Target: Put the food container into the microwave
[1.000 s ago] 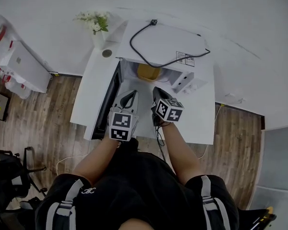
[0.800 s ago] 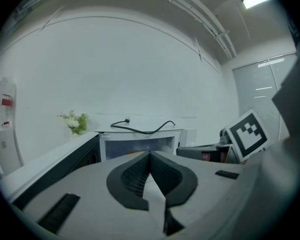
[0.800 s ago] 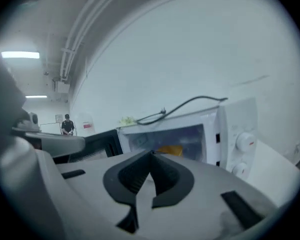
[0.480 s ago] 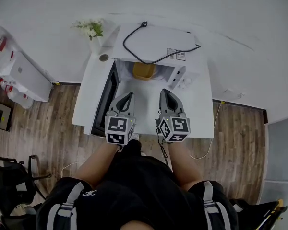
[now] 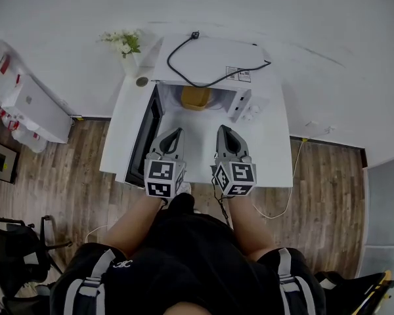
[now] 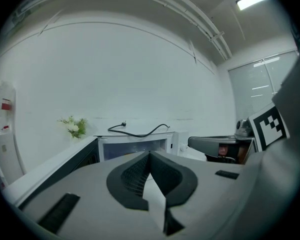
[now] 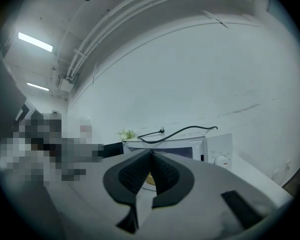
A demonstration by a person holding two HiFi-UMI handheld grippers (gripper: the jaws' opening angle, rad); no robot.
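Both jaws closed; overhead, container (image 5: 196,98) apparently inside microwave (image 5: 213,58).

We're in black clothes (image 5: 184,254) with pale grey bands (image 5: 284,268) running down each leg. The left gripper (image 5: 176,131) and right gripper (image 5: 223,130) are both grey shells with black ribbed pads (image 6: 135,176). Each carries a white cube (image 5: 161,178) with black square markers on it.

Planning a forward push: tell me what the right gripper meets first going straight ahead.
Likely the yellow food container inside the open microwave; the shut right gripper aims into the cavity, but depth is unclear.
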